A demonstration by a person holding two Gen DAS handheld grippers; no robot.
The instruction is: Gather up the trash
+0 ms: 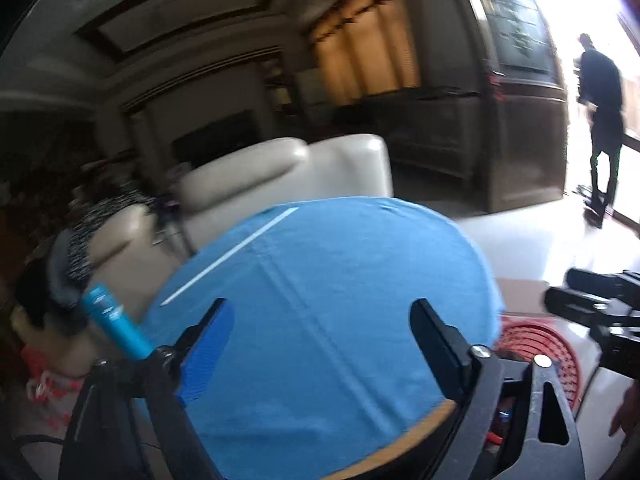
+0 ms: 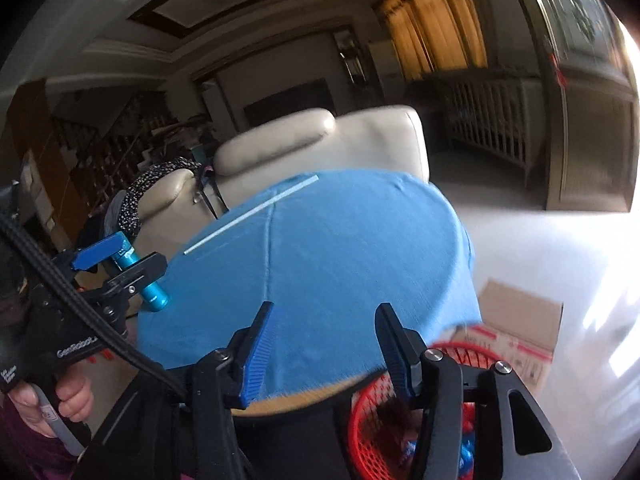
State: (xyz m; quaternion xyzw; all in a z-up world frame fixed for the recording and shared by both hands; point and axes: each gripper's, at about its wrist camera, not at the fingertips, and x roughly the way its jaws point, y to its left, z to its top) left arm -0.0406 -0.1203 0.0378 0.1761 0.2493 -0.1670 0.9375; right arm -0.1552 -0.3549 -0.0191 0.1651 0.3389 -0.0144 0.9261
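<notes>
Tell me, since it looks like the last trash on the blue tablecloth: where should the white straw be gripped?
Probably mid-length on the white straw, coming from above with the fingers straddling it across its diagonal line. It lies flat and thin on the blue tablecloth, so its ends offer little hold.

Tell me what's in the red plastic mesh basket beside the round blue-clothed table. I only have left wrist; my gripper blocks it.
Observer: Right wrist view shows blue and red scraps in the red plastic mesh basket, plus a dark brown clump.
Operator: Right gripper carrying anything?
Observer: No. The right gripper is open, nothing between its fingers.
Operator: What's behind the basket?
Observer: A brown cardboard box with red print on its side.
</notes>
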